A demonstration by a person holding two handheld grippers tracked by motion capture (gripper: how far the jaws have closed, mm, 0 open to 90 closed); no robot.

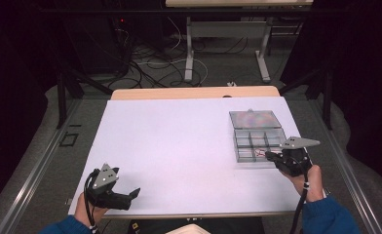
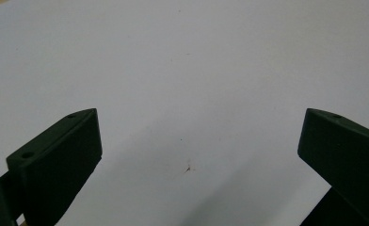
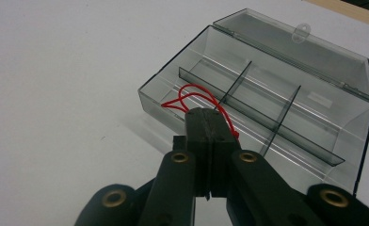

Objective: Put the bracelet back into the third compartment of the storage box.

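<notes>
A big white table (image 1: 179,151) takes up the middle of the high view. At the right of it, a bit above the middle of the frame, sits a clear box (image 1: 255,139) with its lid (image 1: 255,119) flipped open toward the top of the picture. Thin walls cut the box into small rooms.

The right gripper (image 1: 272,157) is at the lower right, held in a hand (image 1: 312,181) with a blue sleeve. Its tip is at the near edge of the box. In the right gripper view the jaws are squeezed tight together at the bottom middle, and they pinch a thin red band (image 3: 197,100). The band loops out from the tip toward the upper left and hangs over the front room of the box (image 3: 267,94). I cannot tell if it touches the box floor.

The left gripper (image 1: 130,195) is at the lower left of the high view, low over the table near its front edge, far from the box. In the left gripper view its jaws stand wide apart at both sides of the frame, with just bare white table (image 2: 182,70) between them.
</notes>
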